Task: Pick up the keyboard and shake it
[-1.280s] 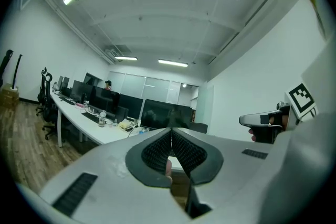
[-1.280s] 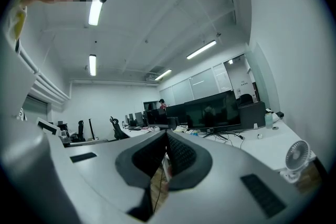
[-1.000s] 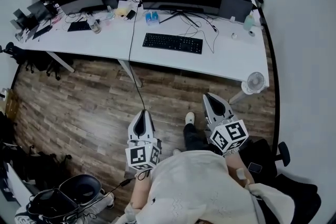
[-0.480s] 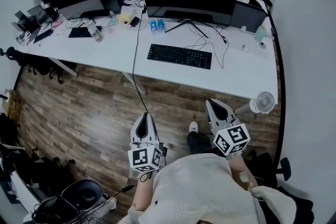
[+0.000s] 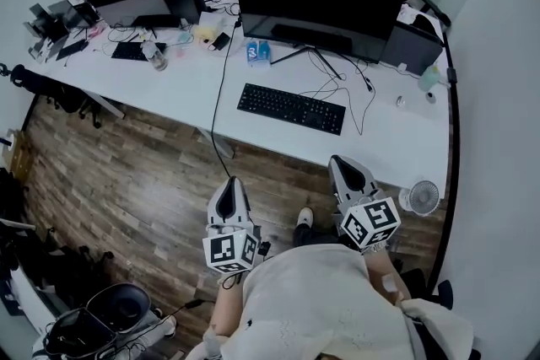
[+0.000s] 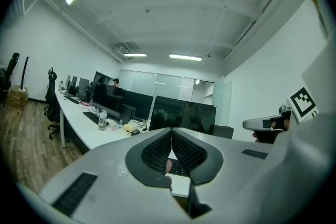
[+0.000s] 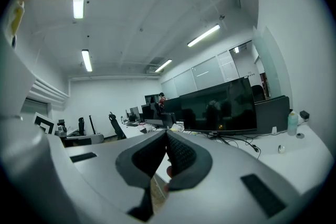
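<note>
**Ana:** Closer to the monitor [image 5: 316,4] than a second before, were they?

**Ben:** Yes. The left gripper [image 5: 229,181] and the right gripper [image 5: 337,160] had both come nearer to it. The fan [image 5: 420,197], which had stood ahead of the right gripper, was now level with it, off to the monitor's right.

**Ana:** Where was the keyboard [image 5: 291,109]?

**Ben:** It lay flat on the white counter [image 5: 194,84], just in front of the monitor's stand and slightly askew to the screen. Nothing touched it. A dark cable [image 5: 218,97] ran off the counter's near edge, left of the monitor.

**Ana:** And the grippers against that?

**Ben:** Both were on the near side of the monitor, short of the counter and over the wooden floor [image 5: 126,181], with the keyboard between them and the screen. They pointed toward the monitor, side by side and apart. The left one was in line with the monitor's left end and the right one nearer its right end.

**Ana:** What were the fingers doing?

**Ben:** The left gripper view showed its fingers [image 6: 155,149] pressed together at the tips with nothing between them. The right gripper's fingers [image 7: 184,152] met the same way, also empty. The monitor's dark screen filled the background of both gripper views.
</note>
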Tool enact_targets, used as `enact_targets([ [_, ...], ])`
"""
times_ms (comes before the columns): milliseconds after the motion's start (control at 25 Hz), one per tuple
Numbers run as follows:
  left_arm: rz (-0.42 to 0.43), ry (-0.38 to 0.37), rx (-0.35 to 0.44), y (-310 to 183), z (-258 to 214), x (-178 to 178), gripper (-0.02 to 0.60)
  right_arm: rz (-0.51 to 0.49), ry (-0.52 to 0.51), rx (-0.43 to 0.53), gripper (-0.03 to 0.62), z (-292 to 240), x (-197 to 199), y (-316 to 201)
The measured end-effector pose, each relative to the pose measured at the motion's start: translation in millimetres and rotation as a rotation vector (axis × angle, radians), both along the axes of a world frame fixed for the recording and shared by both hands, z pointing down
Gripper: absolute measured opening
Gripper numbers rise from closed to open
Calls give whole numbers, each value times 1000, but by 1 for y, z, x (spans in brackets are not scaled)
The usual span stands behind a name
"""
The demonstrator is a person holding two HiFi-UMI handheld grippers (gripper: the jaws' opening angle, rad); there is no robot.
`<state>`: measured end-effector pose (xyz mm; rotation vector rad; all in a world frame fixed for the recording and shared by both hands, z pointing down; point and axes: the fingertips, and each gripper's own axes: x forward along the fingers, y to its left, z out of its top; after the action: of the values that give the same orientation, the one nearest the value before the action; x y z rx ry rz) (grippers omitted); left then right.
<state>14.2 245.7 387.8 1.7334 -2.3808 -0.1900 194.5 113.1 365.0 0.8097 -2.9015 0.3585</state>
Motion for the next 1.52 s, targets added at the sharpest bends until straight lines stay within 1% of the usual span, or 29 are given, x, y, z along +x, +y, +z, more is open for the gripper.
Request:
enact_targets([
  [200, -13, -11, 1, -40, -3, 2, 15, -15, -3, 2, 2, -3, -2, -42],
  [480, -29, -22, 5, -80, -9, 4, 15, -28, -27, 4, 2, -8, -1, -88],
  [680, -35, -17, -8, -93, -6, 3, 15, -32, -43, -16, 2, -6, -2, -105],
  [880, -31, -7, -11, -107, -3, 2, 15, -15, -53, -16, 2, -6, 2, -118],
  [1120, 13, -1, -17, -130, 3, 2, 15, 29, -51, -11, 2, -5, 8, -131],
  [1360, 97, -13, 2, -169, 6, 0, 15, 123, -39, -2, 2, 1, 18, -153],
  [1520, 140, -19, 7, -193, 5, -11, 15, 179, -39, -7, 2, 2, 17, -169],
])
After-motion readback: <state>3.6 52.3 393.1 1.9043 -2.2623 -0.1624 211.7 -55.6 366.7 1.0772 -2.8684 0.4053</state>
